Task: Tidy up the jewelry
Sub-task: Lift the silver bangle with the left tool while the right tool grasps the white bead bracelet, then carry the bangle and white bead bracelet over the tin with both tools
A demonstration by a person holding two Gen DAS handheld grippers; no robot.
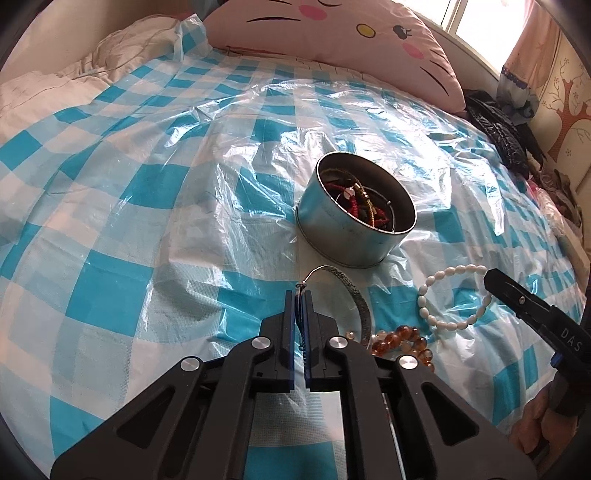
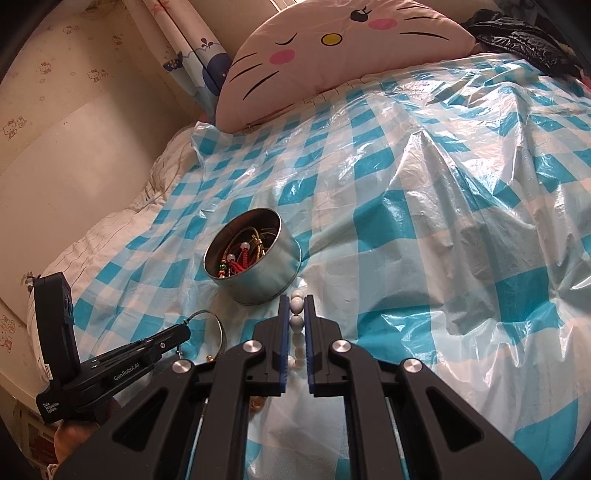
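A round metal tin (image 1: 343, 236) holding red and gold bracelets sits on the blue checked plastic sheet; it also shows in the right wrist view (image 2: 258, 280). My left gripper (image 1: 300, 295) is shut on a silver bangle (image 1: 354, 291), just in front of the tin. My right gripper (image 2: 297, 301) is shut on a white bead bracelet (image 2: 297, 306), right of the tin. The bracelet (image 1: 454, 295) and the right gripper (image 1: 517, 295) show in the left wrist view. An amber bead bracelet (image 1: 402, 339) lies by the left fingers.
A pink cat-face pillow (image 1: 332, 33) lies at the head of the bed. A black jacket (image 1: 498, 129) is piled at the right edge. A white quilt (image 1: 44, 85) is bunched at the left. The crinkled sheet (image 2: 443, 221) covers the bed.
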